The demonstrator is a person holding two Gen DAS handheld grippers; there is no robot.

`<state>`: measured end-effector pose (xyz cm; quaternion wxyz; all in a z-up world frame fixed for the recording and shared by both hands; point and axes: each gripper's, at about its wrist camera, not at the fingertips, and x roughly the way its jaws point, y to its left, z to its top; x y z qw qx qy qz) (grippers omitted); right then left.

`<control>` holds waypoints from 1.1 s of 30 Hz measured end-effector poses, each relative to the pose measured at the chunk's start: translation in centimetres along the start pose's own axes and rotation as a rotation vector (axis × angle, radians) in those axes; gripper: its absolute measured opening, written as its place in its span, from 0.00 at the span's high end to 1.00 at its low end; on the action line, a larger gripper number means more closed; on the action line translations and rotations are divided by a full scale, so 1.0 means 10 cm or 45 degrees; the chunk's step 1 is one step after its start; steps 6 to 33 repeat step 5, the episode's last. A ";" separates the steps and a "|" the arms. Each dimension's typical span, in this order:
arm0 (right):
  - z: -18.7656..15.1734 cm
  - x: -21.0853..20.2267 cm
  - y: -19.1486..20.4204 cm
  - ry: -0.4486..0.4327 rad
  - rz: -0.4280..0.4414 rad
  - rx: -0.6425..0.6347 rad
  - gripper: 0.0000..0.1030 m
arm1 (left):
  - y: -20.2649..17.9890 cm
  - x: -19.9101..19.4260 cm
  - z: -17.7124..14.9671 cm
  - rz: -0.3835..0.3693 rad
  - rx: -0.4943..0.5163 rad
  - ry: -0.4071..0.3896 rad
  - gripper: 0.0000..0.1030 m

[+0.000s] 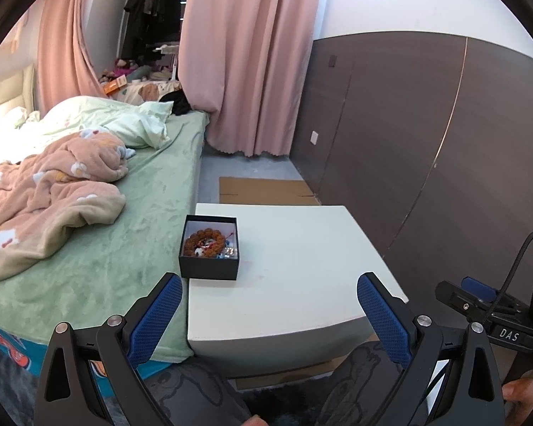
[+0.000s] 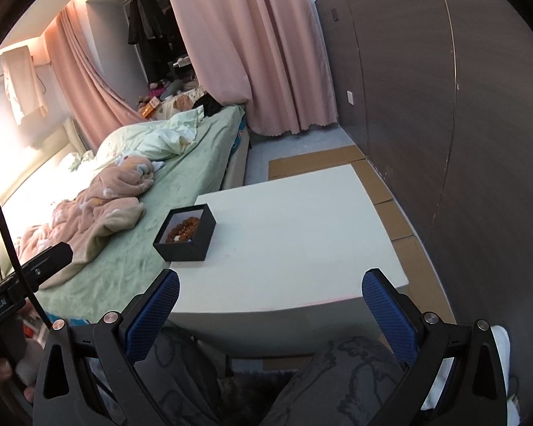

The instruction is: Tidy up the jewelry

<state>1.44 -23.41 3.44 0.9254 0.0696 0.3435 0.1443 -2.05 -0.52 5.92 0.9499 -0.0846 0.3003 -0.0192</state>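
Observation:
A small black box (image 1: 209, 246) (image 2: 185, 236) stands open-topped at the left edge of a white table (image 1: 302, 269) (image 2: 284, 241). Inside it lies a brown bead bracelet (image 1: 205, 240) (image 2: 183, 230) with a few small pieces of jewelry beside it. My left gripper (image 1: 270, 280) is open, held back from the table's near edge with nothing between its blue pads. My right gripper (image 2: 270, 277) is open too and empty, also short of the table. The right gripper (image 1: 479, 298) shows at the right edge of the left wrist view.
A bed with a green sheet (image 1: 131, 234) and a pink blanket (image 1: 53, 191) borders the table's left side. A dark panelled wall (image 1: 426, 142) runs along the right. Flattened cardboard (image 1: 266, 190) lies on the floor behind the table. A person's knees (image 2: 302, 383) sit below the grippers.

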 end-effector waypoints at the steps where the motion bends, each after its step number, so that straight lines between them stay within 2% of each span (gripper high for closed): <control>1: 0.00 0.02 -0.01 0.005 0.002 0.001 0.00 | -0.01 0.02 -0.01 0.010 0.004 -0.002 0.04; 5: -0.03 0.12 -0.05 0.034 0.004 0.007 0.00 | -0.04 0.09 -0.03 0.031 0.026 0.020 0.04; 33: -0.03 0.12 -0.05 0.034 0.004 0.007 0.00 | -0.04 0.09 -0.03 0.031 0.026 0.020 0.04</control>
